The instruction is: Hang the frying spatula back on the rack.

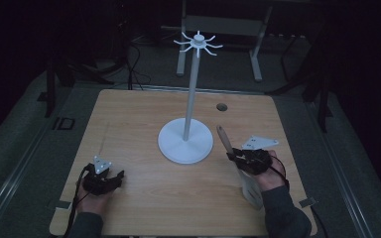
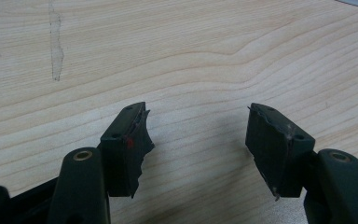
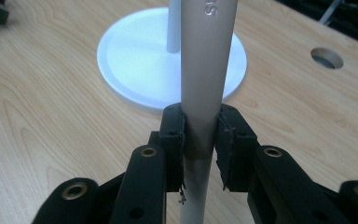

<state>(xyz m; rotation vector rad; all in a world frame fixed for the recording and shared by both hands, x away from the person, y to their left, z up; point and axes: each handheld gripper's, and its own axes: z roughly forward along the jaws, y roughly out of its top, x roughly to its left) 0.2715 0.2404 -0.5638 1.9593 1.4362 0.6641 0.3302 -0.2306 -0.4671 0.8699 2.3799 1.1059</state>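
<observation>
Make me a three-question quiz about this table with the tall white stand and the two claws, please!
1. Where is the white stand?
A. near the table's middle
B. at the front left corner
C. on the floor

2. How many round holes are in the tabletop?
A. one
B. three
C. five

3. What is the right claw doing?
A. gripping a utensil's handle
B. lying open with nothing in it
C. pinching the stand's base

Answers: 1 A, its round base sits about mid-table in the high view. 2 A, one dark hole shows behind the stand. 3 A, both pads press the pale handle in the right gripper view, while the left claw stands open over bare wood.
</observation>
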